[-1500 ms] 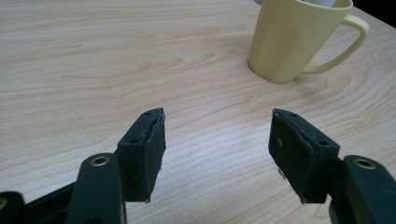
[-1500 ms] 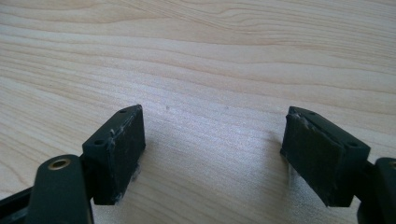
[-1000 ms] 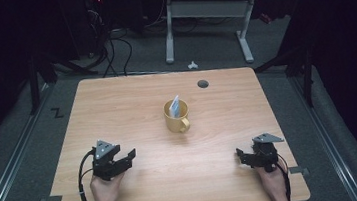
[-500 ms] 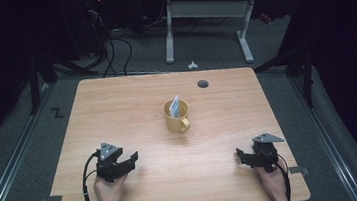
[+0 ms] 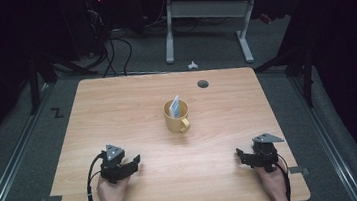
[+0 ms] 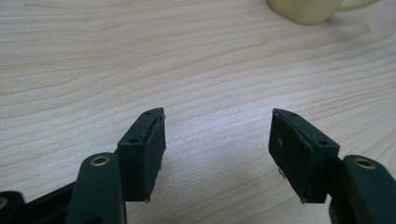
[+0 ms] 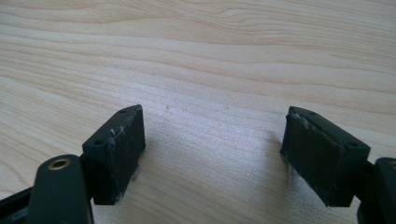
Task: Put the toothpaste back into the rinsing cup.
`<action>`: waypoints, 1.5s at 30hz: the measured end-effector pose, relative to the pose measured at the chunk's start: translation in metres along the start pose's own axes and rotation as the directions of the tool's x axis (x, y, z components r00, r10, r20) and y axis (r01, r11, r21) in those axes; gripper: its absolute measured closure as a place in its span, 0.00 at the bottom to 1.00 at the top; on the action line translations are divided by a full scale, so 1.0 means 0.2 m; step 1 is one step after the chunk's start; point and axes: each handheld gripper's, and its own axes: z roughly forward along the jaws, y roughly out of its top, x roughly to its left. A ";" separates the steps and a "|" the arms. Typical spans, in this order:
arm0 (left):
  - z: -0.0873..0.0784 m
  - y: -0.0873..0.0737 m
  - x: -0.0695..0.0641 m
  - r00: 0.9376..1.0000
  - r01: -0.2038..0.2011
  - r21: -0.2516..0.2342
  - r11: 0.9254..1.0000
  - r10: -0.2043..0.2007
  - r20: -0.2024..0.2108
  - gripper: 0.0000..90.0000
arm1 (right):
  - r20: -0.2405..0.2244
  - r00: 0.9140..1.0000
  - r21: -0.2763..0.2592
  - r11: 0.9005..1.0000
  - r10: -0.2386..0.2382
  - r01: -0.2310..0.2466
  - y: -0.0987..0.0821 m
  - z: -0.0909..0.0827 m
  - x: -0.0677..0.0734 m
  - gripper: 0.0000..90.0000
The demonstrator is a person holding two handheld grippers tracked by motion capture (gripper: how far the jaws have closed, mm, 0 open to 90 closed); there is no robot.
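You hold the left gripper (image 5: pixel 133 162) low over the near left part of the wooden bench (image 5: pixel 117 107), its jaws apart with only bare wood between them. Your left hand (image 5: pixel 110 194) comes in from the bench's near edge behind it. In the left gripper view the base of the yellow mug (image 6: pixel 314 9) shows at the top edge, ahead and to the right of the jaws. Your right gripper (image 5: pixel 241 154) sits near the right front corner, well apart from the left one, jaws also spread wide over bare wood. The mug (image 5: pixel 176 118) stands upright near the middle of the bench, handle toward you, with a pale packet (image 5: pixel 174 106) sticking up out of it.
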 end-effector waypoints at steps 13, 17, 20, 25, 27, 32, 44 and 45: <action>0.05 0.00 -0.05 0.998 -0.046 0.012 0.999 0.046 -0.039 0.41 | 0.000 1.000 0.000 1.000 0.000 0.000 0.00 0.00 0.00 0.24; 0.07 0.00 -0.06 0.998 -0.052 0.020 0.998 0.053 -0.046 0.41 | 0.000 1.000 0.000 1.000 0.000 0.000 0.00 0.00 0.00 0.24; 0.08 0.00 -0.06 0.997 -0.056 0.022 0.998 0.058 -0.051 0.41 | 0.000 1.000 0.000 1.000 0.000 0.000 0.00 0.00 0.00 0.24; 0.08 0.00 -0.06 0.997 -0.055 0.023 0.998 0.056 -0.056 0.41 | 0.000 1.000 0.000 1.000 0.000 0.000 0.00 0.00 0.00 0.24; 0.08 0.00 -0.06 0.996 -0.058 0.027 0.998 0.059 -0.060 0.41 | 0.000 1.000 0.000 1.000 0.000 0.000 0.00 0.00 0.00 0.24; 0.09 0.00 -0.07 0.995 -0.061 0.032 0.998 0.064 -0.074 0.39 | 0.000 1.000 0.000 1.000 0.000 0.000 0.00 0.00 0.00 0.24; 0.09 0.00 -0.07 0.996 -0.059 0.035 0.998 0.061 -0.069 0.35 | 0.000 1.000 0.000 1.000 0.000 0.000 0.00 0.00 0.00 0.24; 0.09 0.00 -0.07 0.996 -0.059 0.036 0.998 0.061 -0.068 0.34 | 0.000 1.000 0.000 1.000 -0.001 0.001 0.00 0.00 0.00 0.24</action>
